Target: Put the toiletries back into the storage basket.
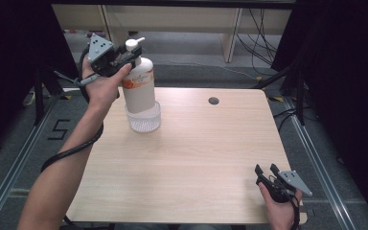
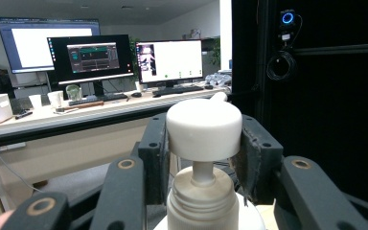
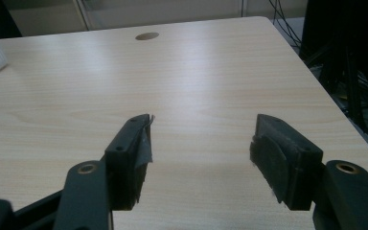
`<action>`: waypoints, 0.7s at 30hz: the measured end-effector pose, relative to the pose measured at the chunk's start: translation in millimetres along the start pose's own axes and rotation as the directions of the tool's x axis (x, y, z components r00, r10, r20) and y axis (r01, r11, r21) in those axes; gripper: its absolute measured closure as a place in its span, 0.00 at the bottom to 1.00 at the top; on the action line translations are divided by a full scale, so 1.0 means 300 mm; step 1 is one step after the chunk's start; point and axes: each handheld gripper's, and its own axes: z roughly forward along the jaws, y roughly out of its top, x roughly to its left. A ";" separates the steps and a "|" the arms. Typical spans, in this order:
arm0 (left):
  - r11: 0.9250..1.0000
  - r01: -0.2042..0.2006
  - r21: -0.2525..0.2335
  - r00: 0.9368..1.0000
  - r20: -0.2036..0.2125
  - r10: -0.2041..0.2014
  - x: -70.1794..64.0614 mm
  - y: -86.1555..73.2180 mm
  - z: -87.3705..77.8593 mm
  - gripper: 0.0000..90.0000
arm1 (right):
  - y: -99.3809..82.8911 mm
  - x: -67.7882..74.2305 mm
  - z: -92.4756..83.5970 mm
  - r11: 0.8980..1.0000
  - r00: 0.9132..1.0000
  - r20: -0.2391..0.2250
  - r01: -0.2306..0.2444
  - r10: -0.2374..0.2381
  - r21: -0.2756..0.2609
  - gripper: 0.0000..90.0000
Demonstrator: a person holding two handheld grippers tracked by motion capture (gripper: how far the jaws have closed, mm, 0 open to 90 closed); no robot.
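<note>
The tall white plastic pump bottle [image 1: 138, 81] is a smooth, round-shouldered cylinder with an orange printed label on its upper body. Its base sits inside a short clear cup with a dotted, textured wall [image 1: 143, 120], which stands on the far left part of the pale wood-grain laminate worktop [image 1: 196, 153]. The bottle's long axis is upright. Its white dispenser head [image 2: 203, 128] is a matte, rounded cap on a narrow stem above a ribbed collar; in the high view the spout points away from the person and toward the right.

The left hand-held gripper [image 1: 124, 56] is held level at the top of the bottle. Its two black jaws, faced with dark rubbery pads [image 2: 256, 153], are closed on the dispenser head from both sides.

The right hand-held gripper [image 1: 266, 170] rests at the near right edge of the worktop, well apart from the bottle. Its jaws stand wide apart with nothing between them. A round cable hole [image 1: 213, 100] lies in the far part of the worktop.
</note>
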 end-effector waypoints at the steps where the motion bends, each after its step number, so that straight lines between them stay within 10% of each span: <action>1: 1.000 0.000 0.003 1.000 0.000 0.000 0.003 -0.002 0.002 0.66 | 0.000 -0.001 0.001 1.000 1.000 0.001 0.004 -0.004 -0.003 0.44; 21: 1.000 -0.008 0.019 1.000 0.014 0.008 0.015 -0.030 0.035 0.66 | -0.001 -0.001 0.001 1.000 1.000 0.001 0.005 -0.005 -0.002 0.44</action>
